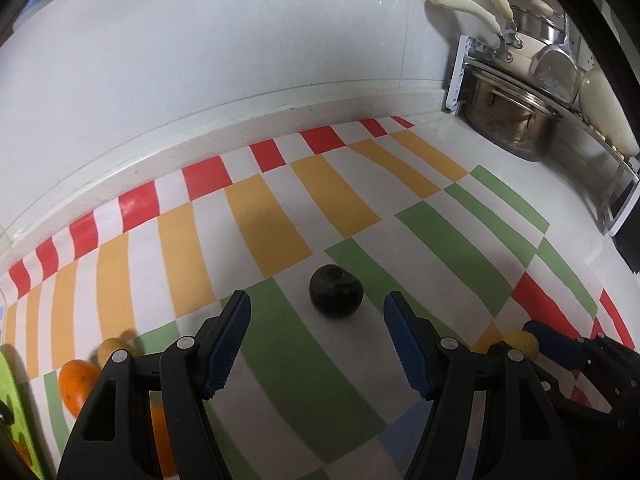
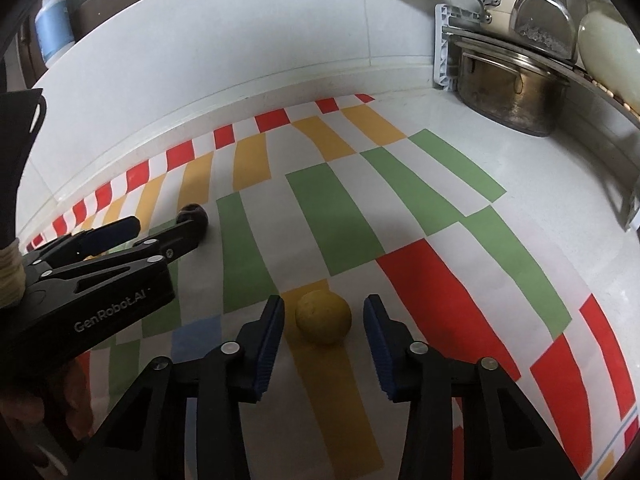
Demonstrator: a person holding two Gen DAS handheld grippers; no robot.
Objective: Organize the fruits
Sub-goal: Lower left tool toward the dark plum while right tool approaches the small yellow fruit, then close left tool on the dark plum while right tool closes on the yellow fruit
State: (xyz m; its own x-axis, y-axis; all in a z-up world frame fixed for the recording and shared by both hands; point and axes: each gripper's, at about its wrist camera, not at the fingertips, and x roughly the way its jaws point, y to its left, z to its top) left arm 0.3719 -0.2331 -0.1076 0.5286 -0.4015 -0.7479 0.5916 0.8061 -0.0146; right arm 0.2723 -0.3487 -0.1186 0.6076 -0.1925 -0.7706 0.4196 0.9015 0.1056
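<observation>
A dark round fruit [image 1: 336,294] lies on the striped mat [image 1: 272,216], just ahead of and between the tips of my left gripper [image 1: 318,312], which stands open with clear gaps on both sides. In the right wrist view a yellow round fruit [image 2: 323,316] sits between the blue pads of my right gripper [image 2: 324,308]. A narrow gap shows on each side, so it is open. The left gripper [image 2: 164,226] appears there at the left, beside the dark fruit [image 2: 196,218]. An orange [image 1: 76,384] and a small yellow fruit [image 1: 112,350] lie at the lower left.
A steel pot [image 1: 516,120] and pans with cream handles [image 1: 468,4] sit on a rack at the back right. The white wall [image 1: 200,60] borders the mat behind. A green board [image 1: 16,400] is at the left edge. A blue-capped container [image 2: 52,28] stands far left.
</observation>
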